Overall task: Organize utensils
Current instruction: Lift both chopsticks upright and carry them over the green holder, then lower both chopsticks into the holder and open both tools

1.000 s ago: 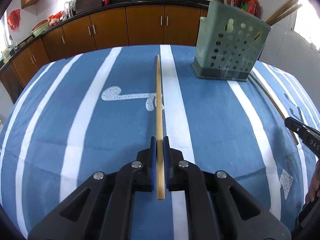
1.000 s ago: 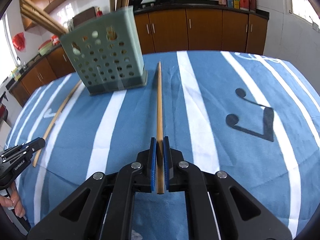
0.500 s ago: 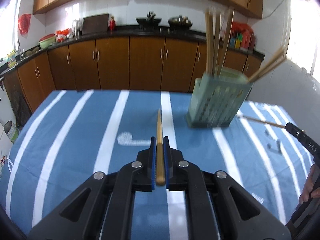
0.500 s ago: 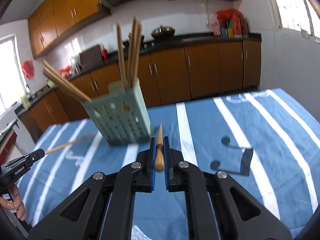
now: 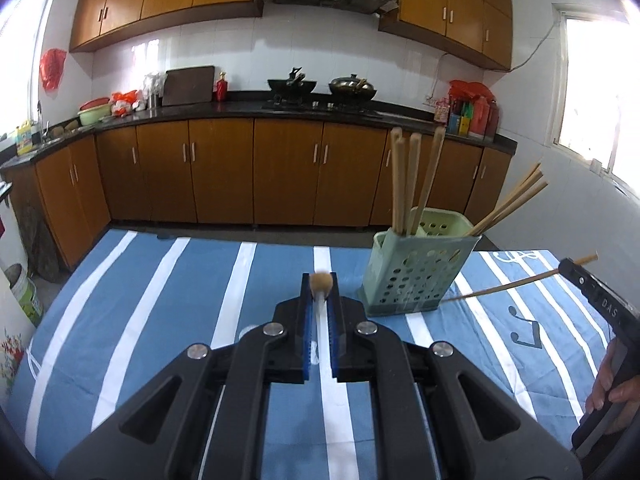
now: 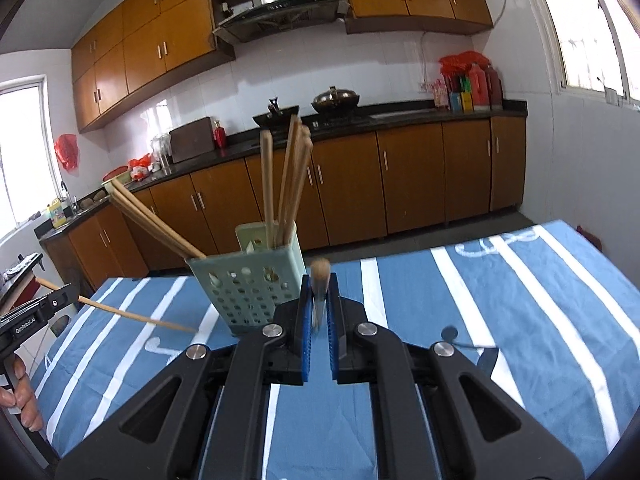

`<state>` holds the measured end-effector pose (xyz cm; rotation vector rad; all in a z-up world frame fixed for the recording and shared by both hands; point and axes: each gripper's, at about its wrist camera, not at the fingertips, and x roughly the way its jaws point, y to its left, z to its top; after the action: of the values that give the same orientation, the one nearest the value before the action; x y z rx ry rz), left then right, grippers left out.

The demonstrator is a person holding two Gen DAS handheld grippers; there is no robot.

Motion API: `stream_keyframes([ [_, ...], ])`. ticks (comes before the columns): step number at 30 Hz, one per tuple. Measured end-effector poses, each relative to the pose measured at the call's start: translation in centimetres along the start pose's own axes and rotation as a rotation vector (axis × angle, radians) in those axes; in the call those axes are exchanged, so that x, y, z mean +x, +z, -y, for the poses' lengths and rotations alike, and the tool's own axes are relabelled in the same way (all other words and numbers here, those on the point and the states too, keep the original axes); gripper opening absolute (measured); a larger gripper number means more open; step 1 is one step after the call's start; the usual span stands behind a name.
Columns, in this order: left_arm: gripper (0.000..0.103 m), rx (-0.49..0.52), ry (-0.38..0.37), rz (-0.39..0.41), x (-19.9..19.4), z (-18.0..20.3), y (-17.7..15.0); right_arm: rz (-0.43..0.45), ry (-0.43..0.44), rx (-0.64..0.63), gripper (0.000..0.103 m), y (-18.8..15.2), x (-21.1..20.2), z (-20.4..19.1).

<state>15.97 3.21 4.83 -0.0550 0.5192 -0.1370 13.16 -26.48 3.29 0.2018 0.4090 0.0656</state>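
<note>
Left wrist view shows the left gripper (image 5: 320, 292) pinching a wooden chopstick (image 5: 321, 281) between its blue pads (image 5: 307, 320); the stick points almost straight at the lens, so only its round end shows above the fingertips. Below lies the tabletop (image 5: 168, 292), covered in a blue cloth with white stripes. To the right of the gripper stands a pale green perforated utensil holder (image 5: 416, 276), upright on the cloth, with several chopsticks inside: three standing near vertical at its back, others leaning out toward the right. At the far right edge the right gripper (image 5: 576, 270) comes into view, held by a hand (image 5: 612, 396), with a second chopstick (image 5: 504, 288) clamped in it; that stick slants down toward the base of the holder, its tip near the holder's lower right corner.

Right wrist view gives the mirror picture. The right gripper (image 6: 320, 292) is closed on its chopstick (image 6: 320, 270), again seen end-on. The holder (image 6: 248, 280) stands just left of and beyond the fingertips. At the left edge the left gripper (image 6: 64, 294) holds its stick (image 6: 136, 314), which angles down toward the cloth (image 6: 520, 300) beside the holder's front left corner. Both sticks are off the tabletop.
</note>
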Motion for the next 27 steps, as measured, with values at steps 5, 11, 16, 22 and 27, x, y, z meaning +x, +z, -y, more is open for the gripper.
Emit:
stream_keyframes([
  [5, 0.008, 0.025, -0.049, 0.049, -2.0, 0.7, 2.1, 0.052, 0.037, -0.013, 0.007, 2.8, -1.3, -0.7],
  [11, 0.008, 0.036, -0.118, 0.109, -4.1, 2.0, 5.1, 0.145, 0.122, -0.023, 0.007, 6.6, -4.1, -2.3],
  [16, 0.008, 0.053, -0.156, 0.2, -5.4, 4.7, 8.6, 0.263, 0.143, -0.034, 0.007, 9.9, -5.1, -4.1],
  [22, 0.008, -0.003, -0.144, 0.333, -5.0, 7.1, 12.9, 0.426, 0.103, -0.04, 0.007, 12.9, -3.4, -5.7],
  [27, 0.008, -0.034, -0.088, 0.388, -2.2, 7.3, 13.7, 0.433, 0.069, -0.041, 0.007, 12.5, 0.0, -5.8],
])
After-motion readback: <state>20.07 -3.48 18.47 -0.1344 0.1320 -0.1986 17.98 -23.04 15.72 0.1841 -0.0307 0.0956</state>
